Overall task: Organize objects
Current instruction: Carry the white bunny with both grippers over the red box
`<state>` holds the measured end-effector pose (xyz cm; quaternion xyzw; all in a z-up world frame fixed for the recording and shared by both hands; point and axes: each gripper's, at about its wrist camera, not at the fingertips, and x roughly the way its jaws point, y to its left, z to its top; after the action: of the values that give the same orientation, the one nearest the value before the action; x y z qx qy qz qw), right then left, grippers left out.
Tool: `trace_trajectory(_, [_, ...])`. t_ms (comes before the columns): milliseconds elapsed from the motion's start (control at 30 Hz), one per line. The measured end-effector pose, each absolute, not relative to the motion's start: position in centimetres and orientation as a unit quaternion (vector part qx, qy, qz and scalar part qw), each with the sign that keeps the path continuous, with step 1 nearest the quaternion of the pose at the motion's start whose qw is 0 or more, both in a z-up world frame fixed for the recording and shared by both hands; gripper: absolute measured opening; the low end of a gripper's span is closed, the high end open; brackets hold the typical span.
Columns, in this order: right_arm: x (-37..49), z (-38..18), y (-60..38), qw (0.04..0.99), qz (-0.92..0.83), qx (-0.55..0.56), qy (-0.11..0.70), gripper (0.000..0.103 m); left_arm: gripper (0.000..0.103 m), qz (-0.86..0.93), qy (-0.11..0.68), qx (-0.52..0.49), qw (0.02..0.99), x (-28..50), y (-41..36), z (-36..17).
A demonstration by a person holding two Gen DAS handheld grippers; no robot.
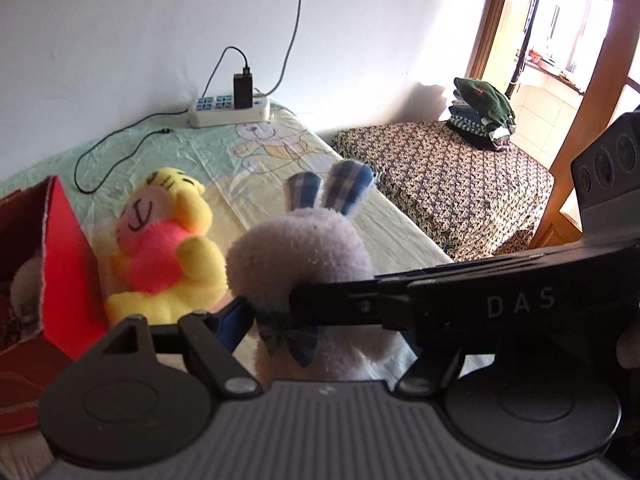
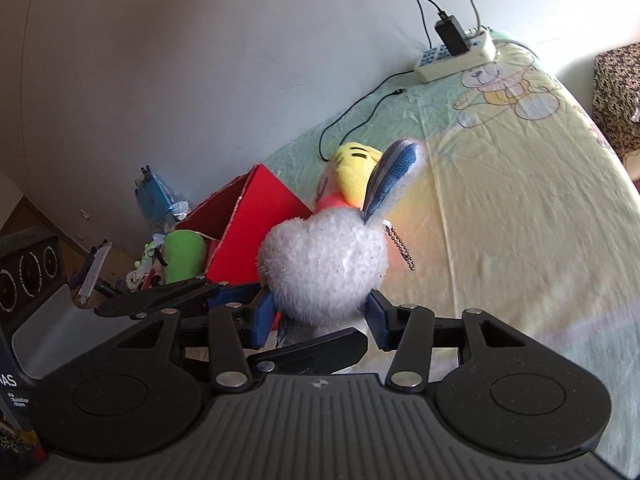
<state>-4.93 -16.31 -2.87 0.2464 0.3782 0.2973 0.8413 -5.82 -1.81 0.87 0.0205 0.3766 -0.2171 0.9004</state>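
A: Now, nearest first. What sits in the jaws?

B: A white plush rabbit [image 2: 324,270]. The right gripper [image 2: 320,316] pinches it just under the head, blue pads [image 2: 264,316] pressed into the fur on both sides. The left gripper [image 1: 276,312] reaches in from the other side; its blue pad [image 1: 234,320] touches the rabbit's neck by the plaid bow [image 1: 288,338], and the right gripper's finger crosses its view there. So both grippers are clamped on the same toy.

A: Orientation?

B: Upright. Long axis runs body to ears, with the blue plaid ears [image 1: 328,188] pointing up and away from the cameras. A bead chain [image 2: 402,246] hangs off the head.

A: Where is it?

B: Held above the bed sheet [image 2: 500,200], a pale yellow-green cloth with a cartoon bear print.

A: Behind it?

B: A yellow plush toy [image 1: 168,244] with a pink belly lies on the sheet, just beside an open red box [image 1: 60,264]. A green plush [image 2: 184,256] sits past the box.

A: Farther out?

B: A white power strip [image 1: 230,110] with a black charger [image 1: 243,90] lies at the wall. Beyond the bed's end, a patterned cover [image 1: 440,176] carries folded clothes [image 1: 480,116], next to a sunlit doorway [image 1: 560,40].
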Motion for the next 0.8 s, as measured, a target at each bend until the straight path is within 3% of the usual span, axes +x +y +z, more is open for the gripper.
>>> trace_trajectory(467, [-4.0,2.0,-5.0,0.846,0.346,0.248,0.320,0.051,0.075,-0.188,0.301,0.002,0.935,-7.7,11.4,6.5])
trace_trajectory(800, [-0.6,2.1,3.0,0.855,0.348,0.221,0.316,0.051,0.075,-0.162,0.307,-0.002,0.938,-4.5,19.2,6.0])
